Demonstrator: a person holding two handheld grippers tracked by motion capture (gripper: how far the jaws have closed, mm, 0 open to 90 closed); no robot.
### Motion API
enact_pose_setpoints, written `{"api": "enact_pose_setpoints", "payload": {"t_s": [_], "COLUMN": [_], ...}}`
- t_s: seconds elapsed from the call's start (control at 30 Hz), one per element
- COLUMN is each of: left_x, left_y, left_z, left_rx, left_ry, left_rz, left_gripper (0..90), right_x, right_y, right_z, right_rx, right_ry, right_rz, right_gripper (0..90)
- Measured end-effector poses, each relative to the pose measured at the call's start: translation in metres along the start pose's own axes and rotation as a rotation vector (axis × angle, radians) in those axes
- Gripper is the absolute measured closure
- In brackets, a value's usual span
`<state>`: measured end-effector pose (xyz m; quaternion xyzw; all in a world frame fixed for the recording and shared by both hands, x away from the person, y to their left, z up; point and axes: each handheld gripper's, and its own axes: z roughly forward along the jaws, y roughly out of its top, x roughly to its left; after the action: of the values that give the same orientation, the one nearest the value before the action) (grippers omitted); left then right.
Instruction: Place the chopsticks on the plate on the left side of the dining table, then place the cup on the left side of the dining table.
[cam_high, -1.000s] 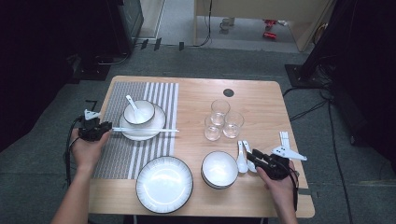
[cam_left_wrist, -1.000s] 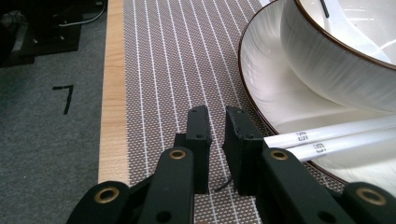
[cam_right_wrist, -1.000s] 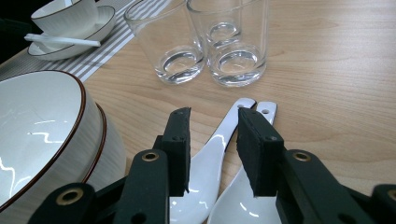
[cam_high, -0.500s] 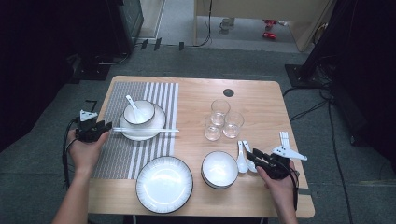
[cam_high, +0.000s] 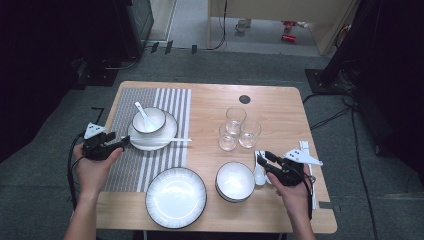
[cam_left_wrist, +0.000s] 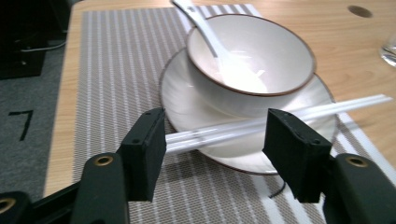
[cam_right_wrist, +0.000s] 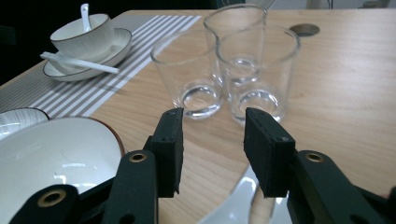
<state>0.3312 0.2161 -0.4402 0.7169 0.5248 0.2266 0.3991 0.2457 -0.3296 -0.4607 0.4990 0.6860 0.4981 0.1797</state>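
A wooden table (cam_high: 280, 107) holds a striped placemat (cam_high: 165, 102). On the placemat, white chopsticks (cam_high: 167, 140) lie across a saucer (cam_high: 172, 124) carrying a bowl (cam_high: 155, 117) and spoon (cam_high: 141, 111). The left gripper (cam_high: 121, 144) sits at the chopsticks' near end, jaws wide apart around them without touching. The right gripper (cam_high: 262, 161), jaws partly open and empty, hovers over a white spoon (cam_high: 258, 174) beside a bowl (cam_high: 235, 181), near three glasses (cam_high: 236, 119).

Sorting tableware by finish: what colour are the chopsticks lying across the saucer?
White, slightly translucent chopsticks; clearest in the left gripper view.
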Motion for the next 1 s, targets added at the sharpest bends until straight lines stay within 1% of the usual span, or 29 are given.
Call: {"api": "enact_pose_setpoints", "payload": {"t_s": [0.2,0.33,0.43,0.47,0.63,0.7,0.83,1.0], "left_x": [-0.014,-0.019,-0.024,-0.026,-0.031,-0.033,-0.037,-0.044], "left_y": [0.003,0.0,-0.002,-0.003,-0.004,-0.004,-0.004,-0.004], "left_z": [-0.005,-0.004,-0.001,0.0,0.002,0.003,0.005,0.006], "left_rx": [-0.009,-0.008,0.001,0.002,0.009,0.011,0.016,0.014], "left_ry": [-0.044,-0.068,-0.078,-0.082,-0.1,-0.105,-0.114,-0.136], "left_rz": [0.013,0.018,0.031,0.034,0.048,0.055,0.061,0.078], "left_gripper": [35.4,35.1,35.1,35.1,35.3,35.3,35.6,35.5], "right_x": [0.017,0.026,0.03,0.031,0.031,0.029,0.022,0.017], "right_y": [0.026,0.041,0.049,0.051,0.058,0.061,0.067,0.071], "right_z": [0.011,0.024,0.036,0.04,0.058,0.065,0.078,0.095], "right_rx": [-0.014,-0.007,-0.001,0.002,0.013,0.023,0.045,0.08], "right_ry": [0.023,0.037,0.047,0.048,0.042,0.024,-0.025,-0.051], "right_rz": [-0.046,-0.077,-0.093,-0.092,-0.084,-0.084,-0.096,-0.101], "right_gripper": [58.1,59.8,62.3,63.1,68.7,69.6,74.8,78.0]}}
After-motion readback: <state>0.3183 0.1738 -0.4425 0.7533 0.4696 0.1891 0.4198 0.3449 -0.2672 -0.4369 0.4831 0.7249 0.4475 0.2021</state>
